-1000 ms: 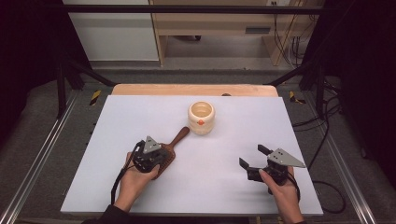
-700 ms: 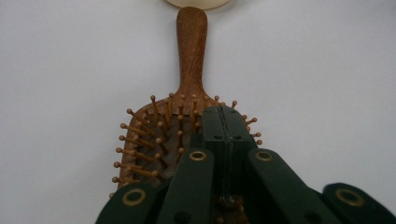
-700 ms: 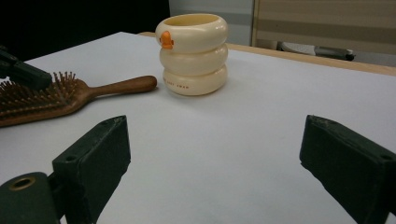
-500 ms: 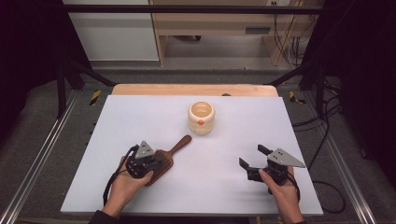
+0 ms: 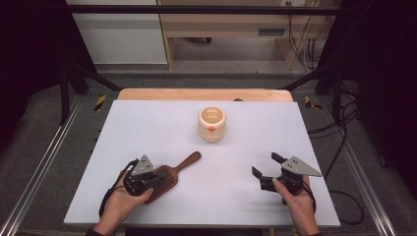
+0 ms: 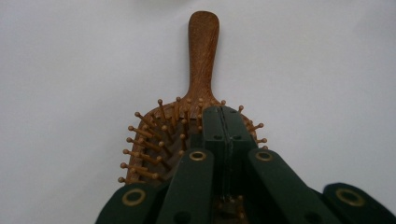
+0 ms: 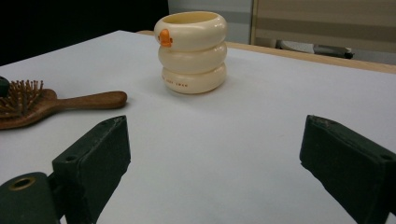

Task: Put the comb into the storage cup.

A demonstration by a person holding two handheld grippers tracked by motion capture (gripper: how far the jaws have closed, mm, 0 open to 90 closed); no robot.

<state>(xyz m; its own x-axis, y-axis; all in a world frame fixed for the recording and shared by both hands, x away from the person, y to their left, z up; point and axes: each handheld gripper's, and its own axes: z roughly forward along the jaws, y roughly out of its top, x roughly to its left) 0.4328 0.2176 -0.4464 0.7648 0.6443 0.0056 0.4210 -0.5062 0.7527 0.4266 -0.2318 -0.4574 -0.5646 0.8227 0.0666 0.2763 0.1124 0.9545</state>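
A brown wooden hairbrush (image 5: 183,163) lies bristles up at the front left of the white table, its handle pointing toward the far right. My left gripper (image 5: 156,178) sits over the brush head. In the left gripper view its jaws are pressed together among the bristles of the hairbrush (image 6: 203,51), so my left gripper (image 6: 223,114) is shut on the brush. My right gripper (image 5: 265,164) rests at the front right, jaws wide apart with nothing between them. A cream ringed cup (image 5: 212,124) with an orange mark stands upright mid-table; the right gripper view has that cup (image 7: 192,51) ahead and the hairbrush (image 7: 70,101) at left.
The white table top (image 5: 147,123) ends in a wooden strip (image 5: 204,94) at the far edge. Metal rails (image 5: 39,167) run along the left side and cables (image 5: 339,147) hang off the right. Bare surface lies between the two grippers.
My left hand has slid toward the front left, and the hairbrush has travelled with it, away from the cup. The right gripper and the cup have stayed put.
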